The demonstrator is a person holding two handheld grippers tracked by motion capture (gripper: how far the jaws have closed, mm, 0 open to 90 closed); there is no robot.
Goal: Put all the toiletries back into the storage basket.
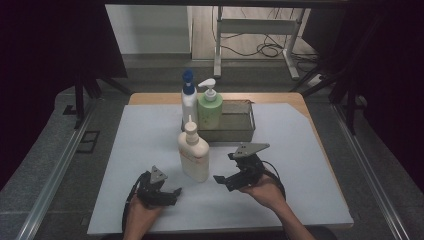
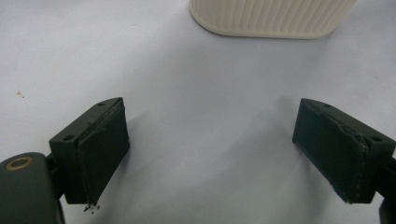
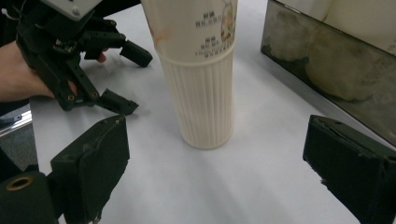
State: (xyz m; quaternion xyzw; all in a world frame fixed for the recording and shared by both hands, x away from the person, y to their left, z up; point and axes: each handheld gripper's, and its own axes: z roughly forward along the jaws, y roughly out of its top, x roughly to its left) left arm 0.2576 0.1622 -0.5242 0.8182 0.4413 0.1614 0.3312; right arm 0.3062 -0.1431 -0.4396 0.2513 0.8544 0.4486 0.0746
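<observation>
- Left gripper [image 1: 172, 192] is hovering at seven o'clock of the cream lotion bottle [image 1: 194, 152], jaws wide, empty.
- Right gripper [image 1: 225, 169] is waiting at four o'clock, jaws wide.
- Bottle is standing ungrasped; everything looks left to do.

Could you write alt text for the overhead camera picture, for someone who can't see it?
A person's hands hold the left gripper and the right gripper, both open, on either side of a cream bottle standing on a white table. Behind it, a green pump bottle and a blue-topped bottle stand at a metal tray.
</observation>
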